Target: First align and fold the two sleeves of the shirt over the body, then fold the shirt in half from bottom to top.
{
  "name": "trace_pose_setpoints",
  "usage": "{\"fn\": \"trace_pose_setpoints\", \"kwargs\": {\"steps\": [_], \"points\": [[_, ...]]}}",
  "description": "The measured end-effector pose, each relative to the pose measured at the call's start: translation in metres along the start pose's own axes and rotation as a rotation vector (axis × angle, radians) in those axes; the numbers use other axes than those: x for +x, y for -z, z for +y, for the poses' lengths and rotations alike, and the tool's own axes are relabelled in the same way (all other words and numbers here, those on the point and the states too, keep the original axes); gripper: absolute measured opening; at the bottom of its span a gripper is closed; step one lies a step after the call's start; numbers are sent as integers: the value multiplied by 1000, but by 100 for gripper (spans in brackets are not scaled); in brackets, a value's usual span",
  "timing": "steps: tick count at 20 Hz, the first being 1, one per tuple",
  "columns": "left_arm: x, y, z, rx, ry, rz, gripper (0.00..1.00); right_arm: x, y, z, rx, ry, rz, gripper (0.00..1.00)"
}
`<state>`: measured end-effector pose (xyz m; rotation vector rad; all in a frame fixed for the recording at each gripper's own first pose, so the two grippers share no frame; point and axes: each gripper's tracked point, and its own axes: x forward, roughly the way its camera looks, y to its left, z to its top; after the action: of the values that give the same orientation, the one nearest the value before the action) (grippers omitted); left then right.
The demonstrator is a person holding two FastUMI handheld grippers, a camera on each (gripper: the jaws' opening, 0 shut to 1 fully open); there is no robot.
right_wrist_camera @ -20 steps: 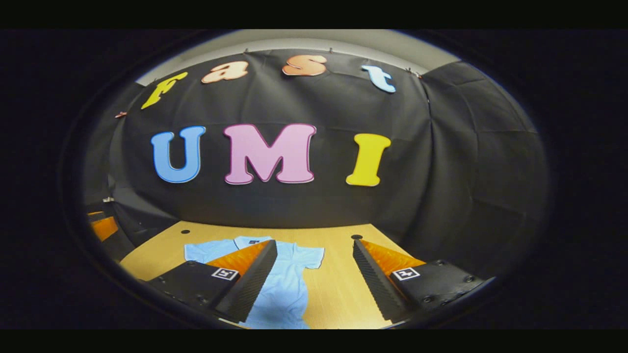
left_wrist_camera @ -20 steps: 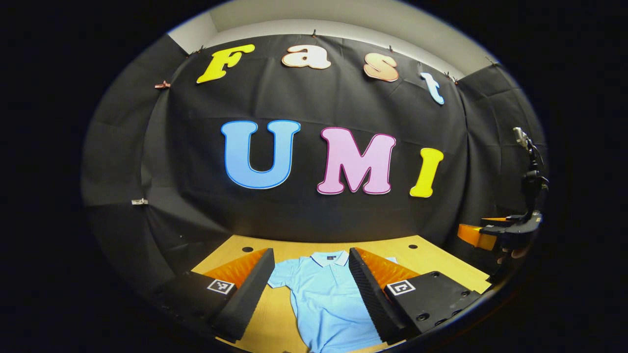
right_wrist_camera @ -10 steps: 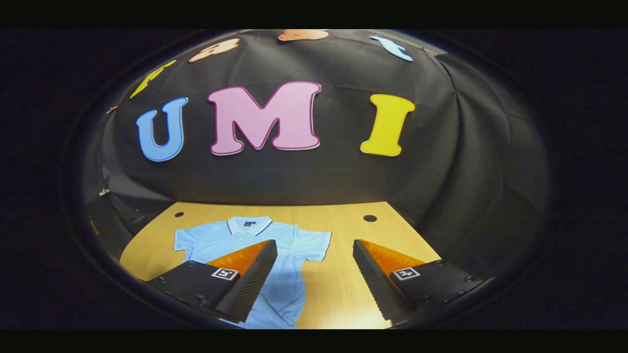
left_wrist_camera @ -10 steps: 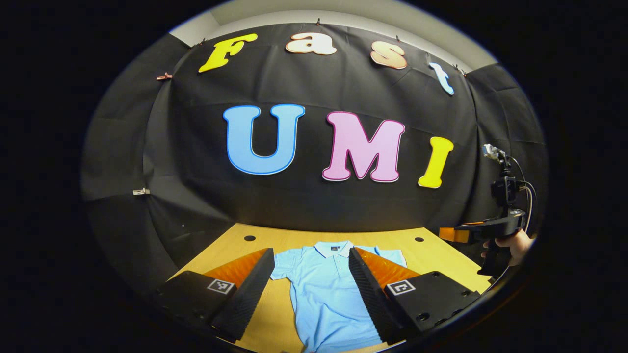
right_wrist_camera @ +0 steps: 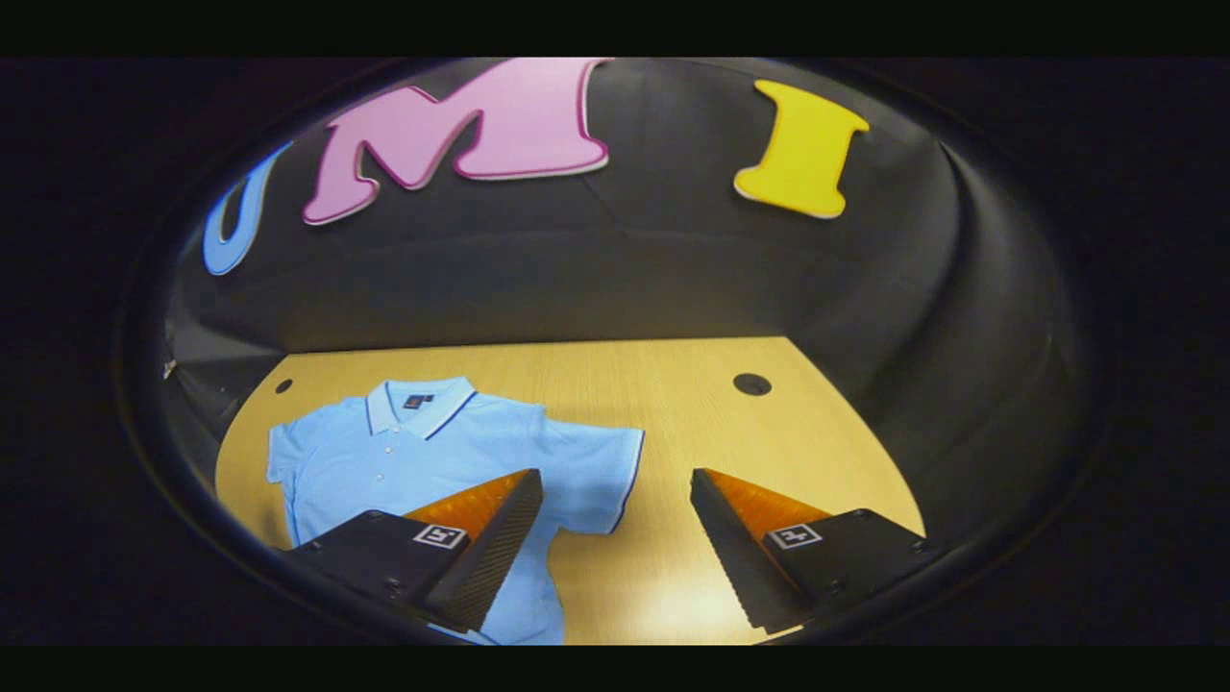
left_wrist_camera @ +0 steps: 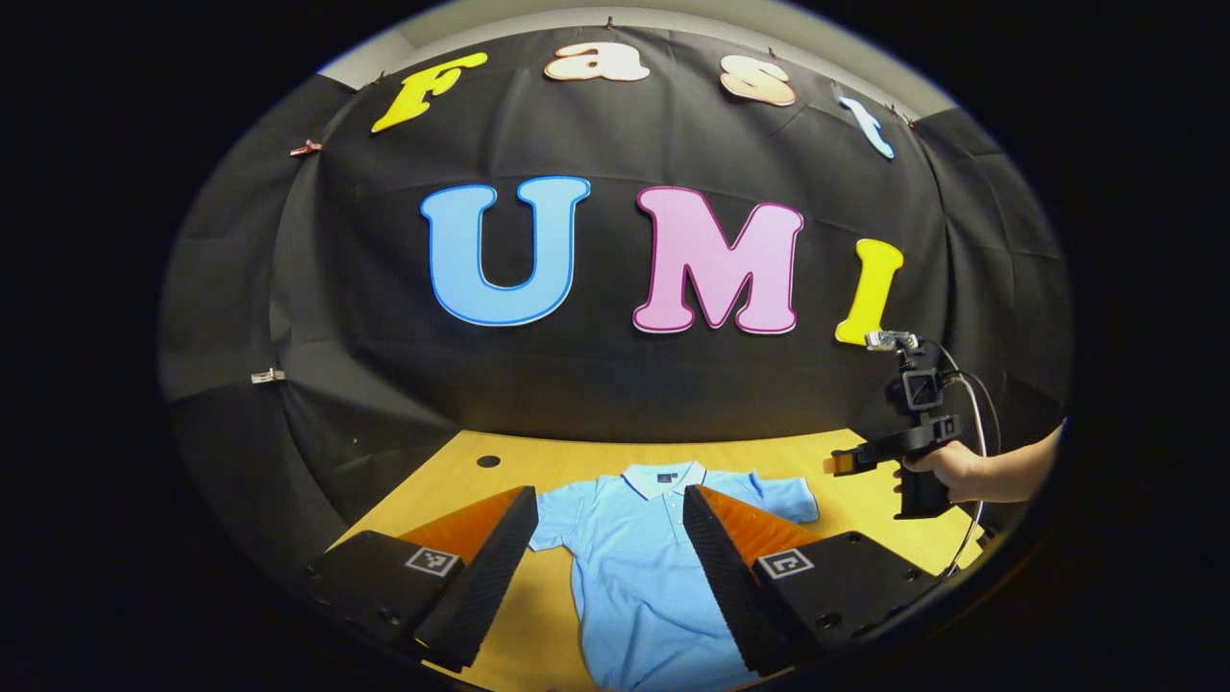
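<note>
Both pairs of fingers are spread wide and hold nothing. Your table (right_wrist_camera: pixel 673 384) carries the shirt (right_wrist_camera: pixel 432 452), lying flat, collar towards the wall. It looks light and limp, so pinch each sleeve at its cuff edge. Your left gripper (left_wrist_camera: pixel 610 577) hangs over the shirt's body; your right gripper (right_wrist_camera: pixel 615 548) hangs beside the shirt's sleeve (right_wrist_camera: pixel 601 476). Left gripper view adds your hand (left_wrist_camera: pixel 947 466) holding the right gripper.

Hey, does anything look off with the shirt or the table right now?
Nothing stands out. The light blue shirt lies flat and face up on the wooden table, collar away from the grippers, both sleeves spread out. Both the left gripper and the right gripper are open above it, holding nothing.
</note>
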<state>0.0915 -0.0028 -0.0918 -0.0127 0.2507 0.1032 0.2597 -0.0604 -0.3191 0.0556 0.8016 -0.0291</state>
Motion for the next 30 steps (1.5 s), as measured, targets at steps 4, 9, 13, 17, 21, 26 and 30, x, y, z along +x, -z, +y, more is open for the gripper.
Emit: {"fn": "trace_pose_setpoints", "kwargs": {"steps": [4, 9, 13, 17, 21, 26, 30], "points": [[19, 14, 3, -11, -23, 53, 97, 61, 16, -7, 18, 13, 95, 97], [33, 35, 8, -89, -49, 131, 97, 101, 23, -8, 22, 51, 157, 97], [41, 40, 12, -85, -65, 141, 97, 113, 37, -6, 32, 48, 202, 91], [43, 38, 19, -87, -70, 134, 97, 115, 38, -6, 48, 29, 201, 77], [42, 47, 19, -84, -79, 140, 97, 117, 37, -3, 31, 5, 192, 52], [39, 55, 17, -83, -85, 156, 97, 119, 33, 3, 31, 9, 172, 14], [35, 59, 19, -83, -96, 159, 97, 115, 29, 5, 25, -6, 166, 12]]}}
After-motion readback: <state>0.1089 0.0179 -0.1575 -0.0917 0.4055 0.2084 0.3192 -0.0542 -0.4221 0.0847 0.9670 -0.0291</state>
